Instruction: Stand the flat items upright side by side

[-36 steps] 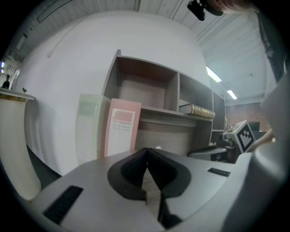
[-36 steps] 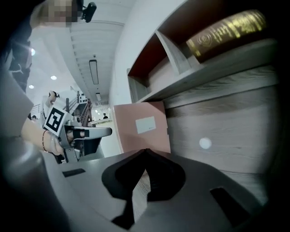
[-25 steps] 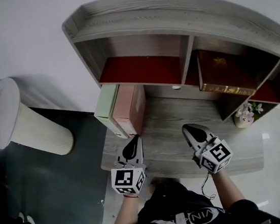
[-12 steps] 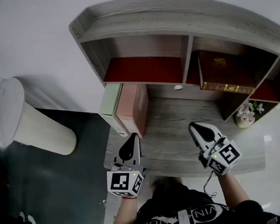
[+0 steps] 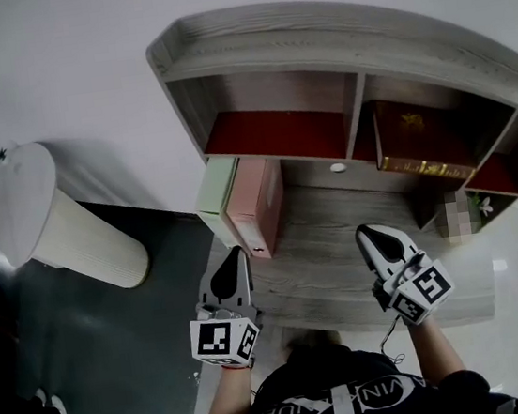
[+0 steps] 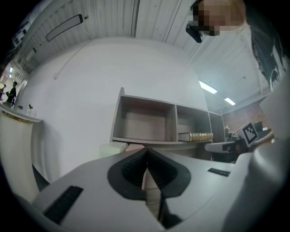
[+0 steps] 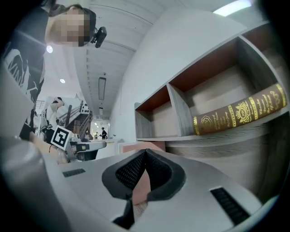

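- My left gripper (image 5: 237, 251) is over the front left part of the surface (image 5: 337, 257). Its 2 jaws are pressed together with nothing between them, as the left gripper view (image 6: 146, 157) shows.
- My right gripper (image 5: 367, 231) is over the front of the surface too, well apart from the left one. Its 2 jaws are also closed on nothing (image 7: 145, 156).
- Both grippers point roughly level toward the shelf unit (image 5: 342, 44).
- Just past my left gripper's tip, 2 flat items stand upright on the left end of the surface, side by side and touching. The pink item (image 5: 259, 206) is the inner one and the green item (image 5: 216, 196) is at the outer edge.
- The pink item's near lower corner is close to my left gripper's tip. I cannot tell whether they touch.
- Behind them, the shelf unit's left compartment has a red floor (image 5: 278, 132).
- In the next compartment to the right, a dark book (image 5: 418, 144) with gold ornament lies flat. Its gold-stamped spine faces my right gripper (image 7: 240, 113).
- Off to the left, a white cylinder (image 5: 69, 240) stands on the dark floor (image 5: 100, 364).
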### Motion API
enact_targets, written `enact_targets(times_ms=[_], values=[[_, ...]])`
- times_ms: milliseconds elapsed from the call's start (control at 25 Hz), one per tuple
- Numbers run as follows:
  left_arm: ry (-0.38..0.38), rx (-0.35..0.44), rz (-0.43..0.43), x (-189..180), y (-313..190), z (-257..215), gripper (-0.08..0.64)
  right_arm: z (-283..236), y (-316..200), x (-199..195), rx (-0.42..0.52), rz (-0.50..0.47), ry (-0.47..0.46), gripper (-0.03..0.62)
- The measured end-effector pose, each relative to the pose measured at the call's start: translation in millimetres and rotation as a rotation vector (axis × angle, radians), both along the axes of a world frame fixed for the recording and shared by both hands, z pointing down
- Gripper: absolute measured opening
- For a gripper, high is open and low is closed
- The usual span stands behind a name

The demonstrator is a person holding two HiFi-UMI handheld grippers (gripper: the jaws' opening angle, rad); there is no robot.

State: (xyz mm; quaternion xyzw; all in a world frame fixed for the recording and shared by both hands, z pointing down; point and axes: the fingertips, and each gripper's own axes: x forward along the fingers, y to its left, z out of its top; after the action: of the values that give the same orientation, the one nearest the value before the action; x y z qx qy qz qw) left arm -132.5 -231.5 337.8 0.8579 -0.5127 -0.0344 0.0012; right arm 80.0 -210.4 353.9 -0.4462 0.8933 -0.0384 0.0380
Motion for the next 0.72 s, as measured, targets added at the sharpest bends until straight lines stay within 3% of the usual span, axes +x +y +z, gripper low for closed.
enact_targets(times_ms=[720], values=[[0.035,0.021,-0.094,-36.9,-5.8,0.0,0.005,-0.1,-21.0,-27.7,0.013,-0.068,-0.017,0.009]])
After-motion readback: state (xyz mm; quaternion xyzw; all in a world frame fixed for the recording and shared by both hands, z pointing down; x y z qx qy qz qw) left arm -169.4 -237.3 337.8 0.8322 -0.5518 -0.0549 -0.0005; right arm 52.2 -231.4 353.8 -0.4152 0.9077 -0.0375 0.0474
